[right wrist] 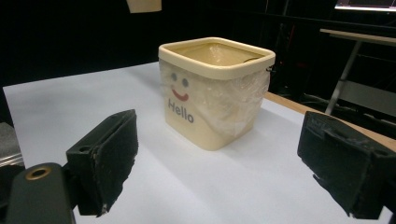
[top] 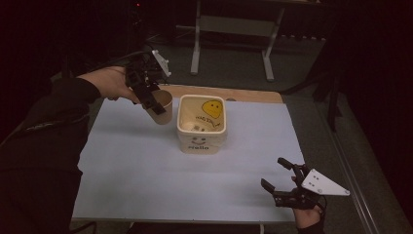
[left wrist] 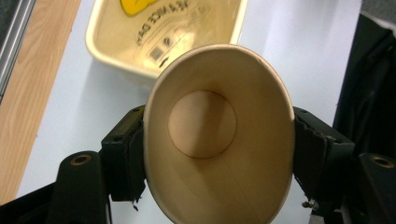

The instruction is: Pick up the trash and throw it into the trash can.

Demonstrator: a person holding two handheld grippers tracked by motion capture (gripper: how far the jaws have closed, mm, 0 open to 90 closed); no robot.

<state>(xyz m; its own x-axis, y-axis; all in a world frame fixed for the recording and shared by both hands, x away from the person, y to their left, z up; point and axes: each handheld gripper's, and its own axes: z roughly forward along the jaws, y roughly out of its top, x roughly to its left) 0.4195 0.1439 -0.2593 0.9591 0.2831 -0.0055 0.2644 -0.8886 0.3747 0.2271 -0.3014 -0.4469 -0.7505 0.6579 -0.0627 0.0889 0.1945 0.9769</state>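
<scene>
While the left tongs [top: 152, 101] squeeze a paper cup [top: 163, 106] by its sides, pressing its rim into an oval, the cup hangs tilted above the worktop [top: 146, 170], just to the left of a square tub [top: 201, 123] and clear of it in the high view. That tub stands near the middle of a pale sheet covering the worktop, with bare wood showing along the far edge. Its cream plastic wall carries a smiling face and the word "Hello"; a yellow shape and some print I cannot read lie inside, and thin clear film clings to one side. The cup is plain tan paper, empty, with a round base. Over at the near right corner, the right tongs [top: 278, 178] rest with jaws spread wide, gripping nothing, well apart from the tub. A metal-legged table stands on the floor beyond.
</scene>
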